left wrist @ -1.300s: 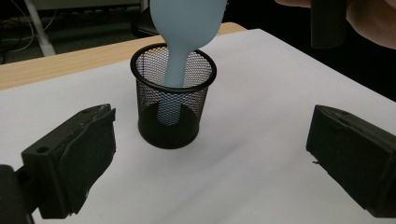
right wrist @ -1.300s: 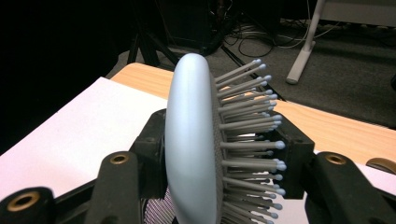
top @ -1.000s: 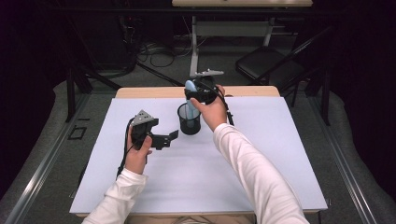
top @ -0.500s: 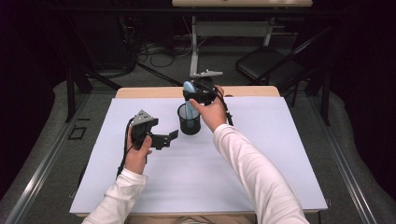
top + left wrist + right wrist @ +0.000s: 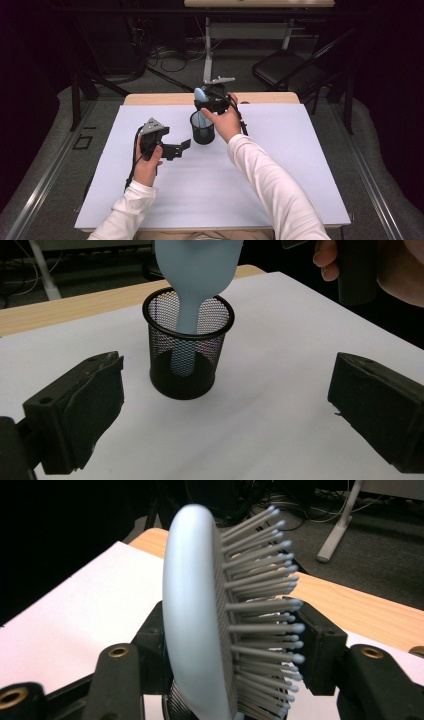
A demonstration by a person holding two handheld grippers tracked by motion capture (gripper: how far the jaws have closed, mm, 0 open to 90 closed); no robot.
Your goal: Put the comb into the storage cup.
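I've stood the pale blue hairbrush handle-down in the black mesh pen cup so it stays upright. My right gripper, poised above the cup, has its jaws just easing open around the brush head. My left gripper waits level on the worktop, jaws wide and empty.

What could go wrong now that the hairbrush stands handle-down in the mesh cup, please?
The hairbrush is top-heavy and leans on the rim of the mesh cup, so it might tip the cup. The right gripper has just been opening, its jaws flanking the head; withdrawing could snag the bristles.
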